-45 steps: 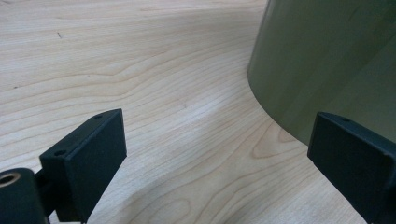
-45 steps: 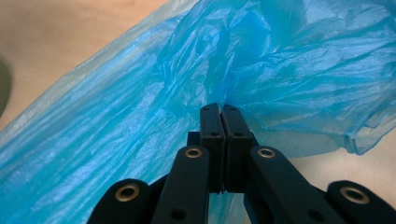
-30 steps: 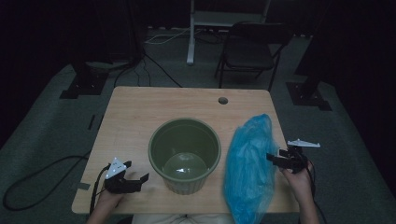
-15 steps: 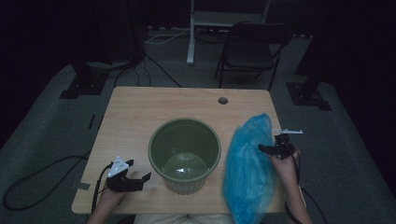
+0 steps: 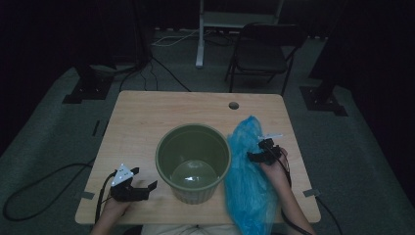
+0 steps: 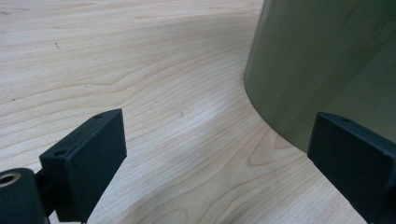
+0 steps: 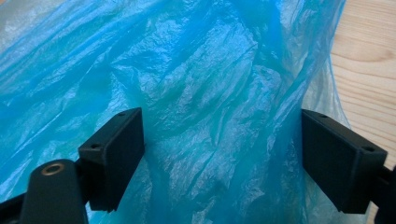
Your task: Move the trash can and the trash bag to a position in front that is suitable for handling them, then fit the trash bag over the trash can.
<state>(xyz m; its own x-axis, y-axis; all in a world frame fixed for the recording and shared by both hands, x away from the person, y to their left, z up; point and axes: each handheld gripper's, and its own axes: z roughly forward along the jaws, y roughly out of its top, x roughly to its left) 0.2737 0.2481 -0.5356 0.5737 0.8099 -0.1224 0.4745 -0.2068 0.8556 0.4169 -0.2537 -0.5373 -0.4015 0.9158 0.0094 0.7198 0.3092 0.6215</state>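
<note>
A green plastic bucket (image 5: pixel 193 161) stands upright and empty in the middle of the wooden table (image 5: pixel 147 122). To its right lies a crumpled blue plastic bag (image 5: pixel 247 191), hanging over the near edge. My right gripper (image 5: pixel 254 152) points left into the bag's upper part. In the right gripper view its jaws have just been closing slightly but stand wide, so the right gripper (image 7: pixel 222 154) is open with bag film (image 7: pixel 187 70) bulging between the pads. My left gripper (image 5: pixel 145 178) rests on the table left of the bucket. The left gripper (image 6: pixel 217 154) is open and empty, the bucket wall (image 6: pixel 327 60) just ahead.
A round cable hole (image 5: pixel 233 105) sits near the table's far edge. A folding chair (image 5: pixel 264 54) and a white stand (image 5: pixel 200 34) are behind the table. Dark stand bases (image 5: pixel 83 90) and cables lie on the floor at the sides.
My right gripper has moved left from the table's right side onto the blue bag. The left gripper and the bucket have stayed put.
</note>
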